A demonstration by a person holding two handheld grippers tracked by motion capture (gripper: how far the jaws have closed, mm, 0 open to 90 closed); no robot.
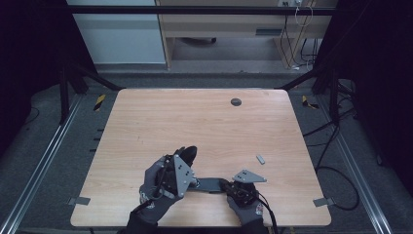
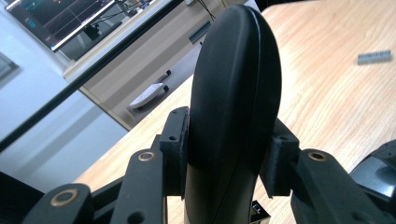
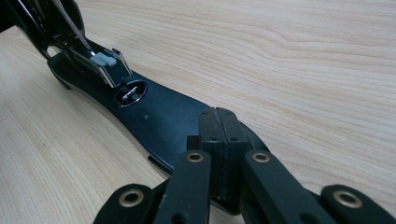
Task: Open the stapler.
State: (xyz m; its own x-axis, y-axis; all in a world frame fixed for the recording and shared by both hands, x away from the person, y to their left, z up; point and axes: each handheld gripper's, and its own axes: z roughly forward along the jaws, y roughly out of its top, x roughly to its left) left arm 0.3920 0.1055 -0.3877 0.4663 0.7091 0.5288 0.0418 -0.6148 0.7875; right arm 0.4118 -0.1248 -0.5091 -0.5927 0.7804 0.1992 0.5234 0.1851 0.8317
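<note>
Lying at six o'clock on one table (image 1: 146, 117) was one opened black stapler (image 1: 207, 184), with one staple strip (image 1: 260, 159) toward three o'clock. Left gripper (image 2: 231, 154) clamped the raised stapler arm (image 2: 233, 93); right gripper (image 3: 219, 140), jaws pressed together, rested on its base (image 3: 163, 116).

- The high view looks forward and down from the near side of the table (image 1: 146, 112), far enough off to take in the whole top and the floor around it.
- The left gripper view sits close behind its jaws, tilted up toward the table's far edge and the cabinet (image 2: 154, 60) beyond.
- The right gripper view looks low along the wood, very near the stapler (image 3: 159, 116).
- The stapler (image 1: 207, 184) and the staple strip (image 1: 260, 159) (image 2: 374, 57) are shared.
</note>
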